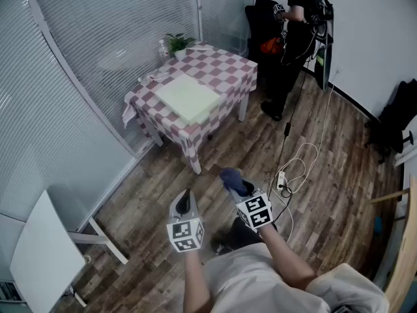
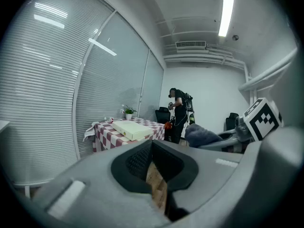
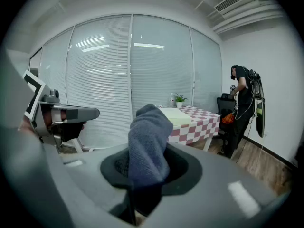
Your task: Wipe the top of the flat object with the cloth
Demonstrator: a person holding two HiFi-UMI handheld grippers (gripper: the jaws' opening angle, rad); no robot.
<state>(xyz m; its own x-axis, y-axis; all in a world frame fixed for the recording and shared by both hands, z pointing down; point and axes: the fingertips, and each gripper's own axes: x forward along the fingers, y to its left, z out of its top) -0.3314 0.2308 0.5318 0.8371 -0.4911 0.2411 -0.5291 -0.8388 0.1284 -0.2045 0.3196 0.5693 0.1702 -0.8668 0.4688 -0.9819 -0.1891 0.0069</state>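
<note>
A pale, flat box [image 1: 187,96] lies on a table with a red-and-white checked tablecloth [image 1: 225,67] far ahead of me; the box [image 2: 129,129] also shows in the left gripper view and, small, as the box [image 3: 175,116] in the right gripper view. My right gripper [image 1: 236,186] is shut on a dark blue cloth [image 3: 148,144], which sticks up out of its jaws; the cloth [image 1: 232,178] hangs over the wooden floor. My left gripper [image 1: 184,202] is shut with nothing in it, beside the right one and well short of the table.
A person in black [image 1: 293,38] stands past the table's right end near a dark chair [image 1: 260,18]. A small plant [image 1: 177,44] and a bottle stand at the table's far corner. Cables and a power strip [image 1: 283,178] lie on the floor. A white folding table [image 1: 42,253] stands at left, by glass walls with blinds.
</note>
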